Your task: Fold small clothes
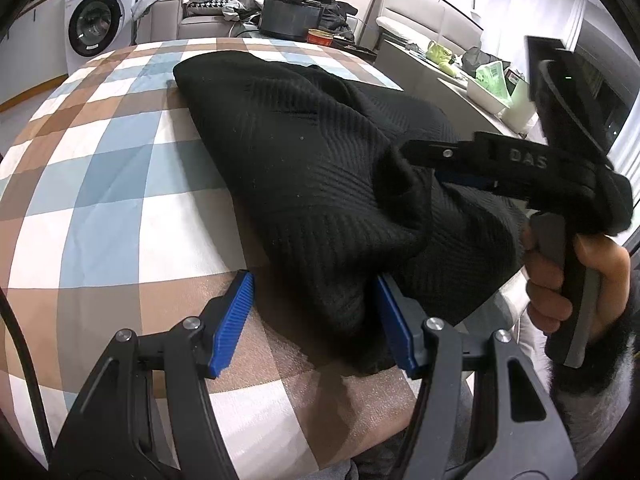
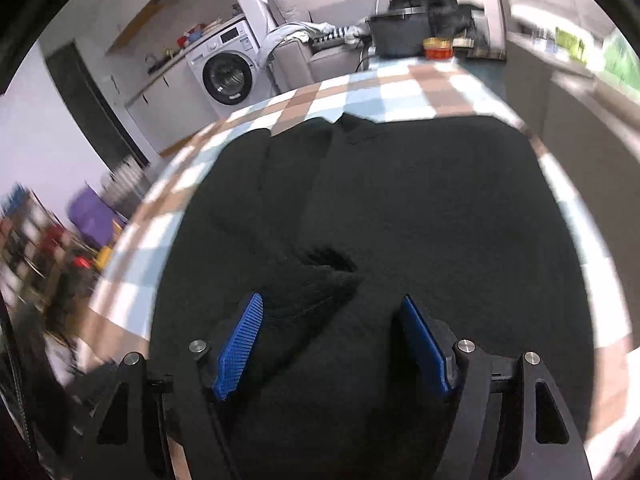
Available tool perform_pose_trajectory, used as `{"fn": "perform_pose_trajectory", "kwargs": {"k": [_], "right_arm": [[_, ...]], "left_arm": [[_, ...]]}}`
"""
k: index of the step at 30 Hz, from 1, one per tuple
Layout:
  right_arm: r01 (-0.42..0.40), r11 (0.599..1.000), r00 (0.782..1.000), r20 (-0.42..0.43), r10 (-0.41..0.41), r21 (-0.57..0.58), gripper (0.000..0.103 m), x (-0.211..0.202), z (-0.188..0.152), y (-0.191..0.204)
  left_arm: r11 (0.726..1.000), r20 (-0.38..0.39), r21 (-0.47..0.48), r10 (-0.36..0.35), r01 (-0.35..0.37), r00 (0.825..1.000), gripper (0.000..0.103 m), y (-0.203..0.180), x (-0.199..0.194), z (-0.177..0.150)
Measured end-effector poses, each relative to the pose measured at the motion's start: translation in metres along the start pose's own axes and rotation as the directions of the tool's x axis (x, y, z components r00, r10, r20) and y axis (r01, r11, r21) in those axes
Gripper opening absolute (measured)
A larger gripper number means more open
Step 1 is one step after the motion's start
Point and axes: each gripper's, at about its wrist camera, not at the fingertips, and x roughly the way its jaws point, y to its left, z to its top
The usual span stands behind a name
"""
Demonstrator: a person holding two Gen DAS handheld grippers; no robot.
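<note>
A black ribbed knit garment lies on the checked table cover, its near part lifted and bunched. My left gripper is open, with its blue pads on either side of the garment's hanging lower edge. My right gripper shows at the right in the left wrist view, hand-held, its fingers pushed into a fold of the cloth. In the right wrist view the right gripper is open just above the black garment, with a raised fold between its pads.
A black box and a red tin stand at the table's far edge. A washing machine and a sofa with clothes stand behind. A counter with a white tray is at the right.
</note>
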Motion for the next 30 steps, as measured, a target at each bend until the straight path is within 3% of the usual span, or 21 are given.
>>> {"fn": "perform_pose_trajectory", "kwargs": {"k": [9,14,16,18,20,22,27,30], "right_arm": [[-0.063,0.995,0.997,0.060,0.058,0.082,0.074,-0.031,0.004,-0.017],[-0.075,0.993,0.996,0.048,0.071,0.090,0.072,-0.019,0.015,-0.011],[-0.076,0.995,0.997,0.019,0.075,0.062,0.055,-0.010,0.016,-0.004],[-0.027,0.999,0.999,-0.017,0.027,0.022,0.042,-0.004,0.012,0.000],[0.005,1.000,1.000,-0.027,-0.005,-0.021,0.031,-0.006,0.003,-0.002],[0.002,1.000,0.999,-0.032,-0.003,-0.027,0.013,-0.015,-0.008,-0.012],[-0.024,1.000,0.999,-0.043,0.024,0.010,0.008,-0.029,-0.019,-0.035],[-0.058,0.997,0.998,-0.030,0.060,0.050,0.015,-0.036,-0.017,-0.040]], "left_arm": [[1.000,0.015,-0.030,0.005,-0.005,1.000,0.059,0.005,-0.004,0.004],[0.999,0.010,-0.032,0.008,-0.008,1.000,0.059,0.004,-0.002,0.004],[0.999,0.010,-0.033,0.010,-0.010,1.000,0.059,0.004,-0.002,0.003],[0.999,0.010,-0.036,0.010,-0.010,1.000,0.059,0.005,-0.003,0.003],[0.999,0.005,-0.031,0.013,-0.013,1.000,0.059,0.004,-0.004,0.003],[1.000,0.006,-0.028,0.006,-0.006,1.000,0.059,0.004,-0.005,0.003],[1.000,-0.001,-0.022,-0.003,0.003,1.000,0.059,-0.001,-0.004,0.003],[1.000,-0.002,-0.002,-0.001,0.001,1.000,0.059,-0.007,-0.003,0.003]]}}
